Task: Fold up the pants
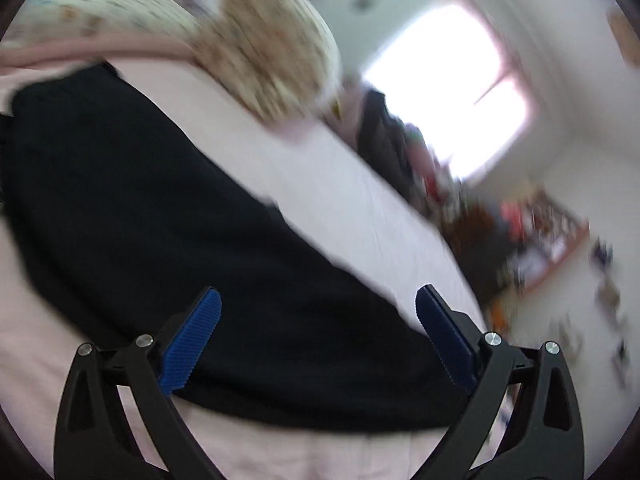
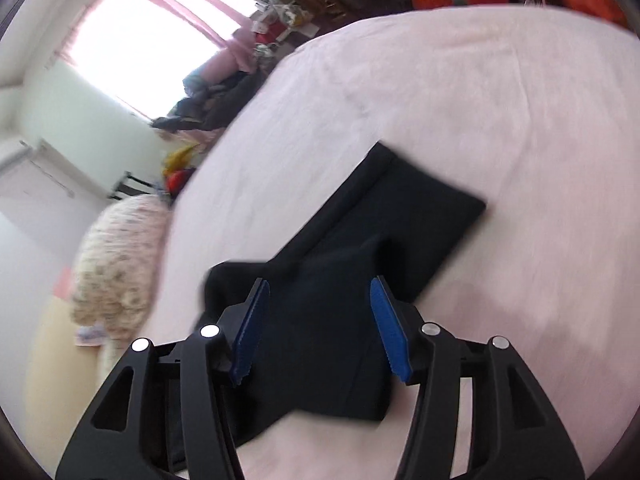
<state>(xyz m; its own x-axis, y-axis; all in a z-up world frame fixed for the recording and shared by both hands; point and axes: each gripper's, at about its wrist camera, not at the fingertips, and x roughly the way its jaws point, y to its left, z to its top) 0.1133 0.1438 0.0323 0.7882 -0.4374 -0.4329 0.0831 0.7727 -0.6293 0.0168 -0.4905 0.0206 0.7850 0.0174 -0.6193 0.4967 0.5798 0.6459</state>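
Observation:
Black pants (image 1: 168,216) lie flat on a pink bed sheet (image 1: 340,184). My left gripper (image 1: 318,332) is open, its blue pads spread wide just above the near edge of the pants, holding nothing. In the right wrist view the pants (image 2: 400,216) lie partly folded, with one end stretching away. My right gripper (image 2: 320,324) is open over the near end of the pants, and dark cloth shows between its blue pads. The frames do not show whether the pads touch the cloth.
A floral pillow (image 1: 272,40) lies at the head of the bed and also shows in the right wrist view (image 2: 116,260). A bright window (image 2: 132,36) and cluttered shelves (image 1: 540,240) stand beyond the bed edge. Piled clothes (image 2: 216,100) lie beside the bed.

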